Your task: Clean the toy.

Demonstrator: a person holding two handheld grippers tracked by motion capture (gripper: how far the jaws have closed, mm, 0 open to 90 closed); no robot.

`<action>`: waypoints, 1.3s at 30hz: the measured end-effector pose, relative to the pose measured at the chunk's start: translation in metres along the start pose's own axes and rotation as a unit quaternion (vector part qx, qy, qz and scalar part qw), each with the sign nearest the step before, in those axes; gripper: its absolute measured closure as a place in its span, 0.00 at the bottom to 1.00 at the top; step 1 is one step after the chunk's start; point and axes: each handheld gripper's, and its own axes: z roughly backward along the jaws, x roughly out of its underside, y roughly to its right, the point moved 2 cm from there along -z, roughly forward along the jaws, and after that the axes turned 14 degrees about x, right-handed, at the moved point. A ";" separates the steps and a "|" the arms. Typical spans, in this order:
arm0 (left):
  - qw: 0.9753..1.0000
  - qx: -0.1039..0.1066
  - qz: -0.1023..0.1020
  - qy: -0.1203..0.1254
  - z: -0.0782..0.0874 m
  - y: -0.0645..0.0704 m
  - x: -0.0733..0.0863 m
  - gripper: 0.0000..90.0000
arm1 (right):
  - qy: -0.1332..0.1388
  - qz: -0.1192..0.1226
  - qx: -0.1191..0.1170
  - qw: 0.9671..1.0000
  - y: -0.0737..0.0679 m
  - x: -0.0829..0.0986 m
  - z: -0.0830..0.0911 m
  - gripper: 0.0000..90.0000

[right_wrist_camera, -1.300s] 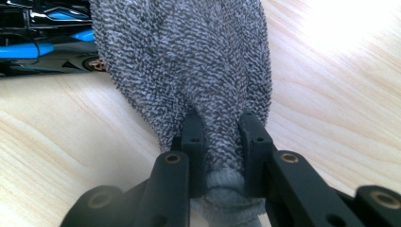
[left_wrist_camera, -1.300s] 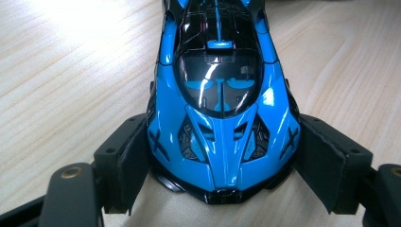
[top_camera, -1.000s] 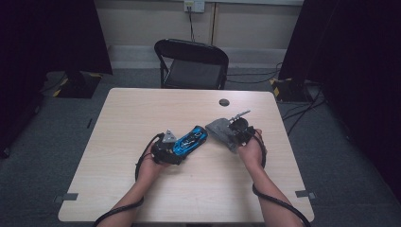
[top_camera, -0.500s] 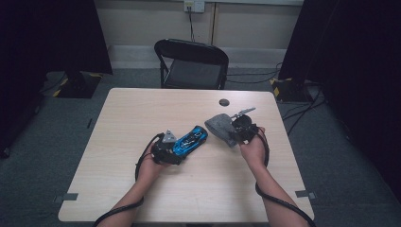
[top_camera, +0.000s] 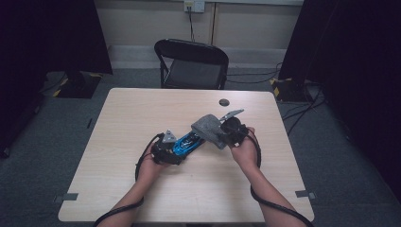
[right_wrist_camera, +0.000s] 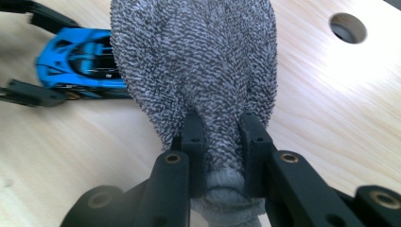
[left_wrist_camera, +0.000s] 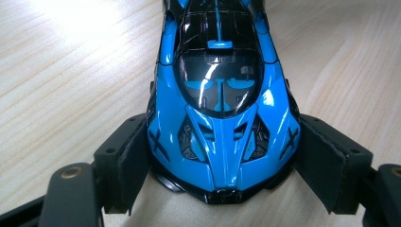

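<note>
Right gripper [right_wrist_camera: 221, 142] has its jaws pinched tight on a bunched grey cloth [right_wrist_camera: 198, 61], which hangs over the table [top_camera: 142, 118] just right of centre, its free end at the far end of the blue toy car [top_camera: 188, 141]. Left gripper [left_wrist_camera: 222, 163] clamps the car's near end between its pads, holding it down near the table's middle. Looks like the wiping step: next, the cloth should sweep along the bodywork while the left holds firm.

Tabletop [top_camera: 142, 189] open all round, car [top_camera: 187, 141] mid.
</note>
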 end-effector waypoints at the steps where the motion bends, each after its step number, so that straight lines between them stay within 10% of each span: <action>1: 1.000 0.000 0.000 0.000 0.000 0.000 0.000 0.26 | 0.000 0.000 0.000 1.000 0.000 0.000 0.000 0.84; 26: 1.000 -0.002 0.002 0.003 0.000 0.000 0.000 0.26 | -0.001 0.127 -0.024 0.992 -0.086 -0.007 -0.008 0.84; 39: 1.000 -0.002 0.001 0.003 0.000 0.000 0.000 0.26 | -0.016 0.100 -0.031 0.994 -0.088 -0.004 -0.024 0.84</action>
